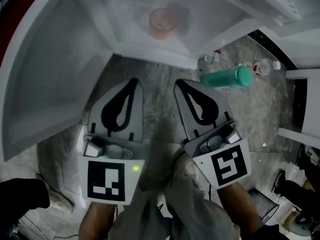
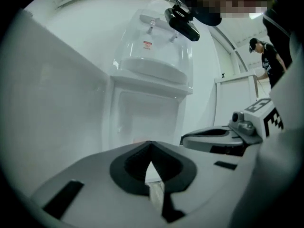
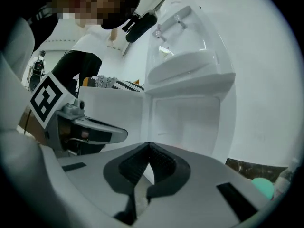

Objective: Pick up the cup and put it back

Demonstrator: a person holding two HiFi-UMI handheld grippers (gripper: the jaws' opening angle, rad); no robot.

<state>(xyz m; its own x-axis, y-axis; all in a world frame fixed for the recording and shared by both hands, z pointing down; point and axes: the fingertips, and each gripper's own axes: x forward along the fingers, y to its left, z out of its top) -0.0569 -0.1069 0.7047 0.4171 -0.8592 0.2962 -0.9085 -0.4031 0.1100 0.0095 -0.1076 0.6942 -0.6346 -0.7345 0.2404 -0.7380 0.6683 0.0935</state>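
Note:
A pale pink cup (image 1: 161,22) stands upright on the white floor of an open fridge compartment (image 1: 125,39), seen from above in the head view. My left gripper (image 1: 134,80) and right gripper (image 1: 177,82) hang side by side in front of the compartment's front edge, well short of the cup. Both are shut with nothing between their jaws. In the left gripper view the left gripper's (image 2: 151,144) tips meet and aim into the white fridge. The right gripper (image 3: 149,145) looks the same in its own view. The jaws hide the cup in both gripper views.
The fridge door (image 1: 45,79) stands open at the left. On the stone floor to the right lie a teal bottle (image 1: 227,77) and two clear plastic bottles (image 1: 212,58) (image 1: 262,66). White furniture (image 1: 302,104) stands at the far right. A person (image 2: 266,61) stands in the background.

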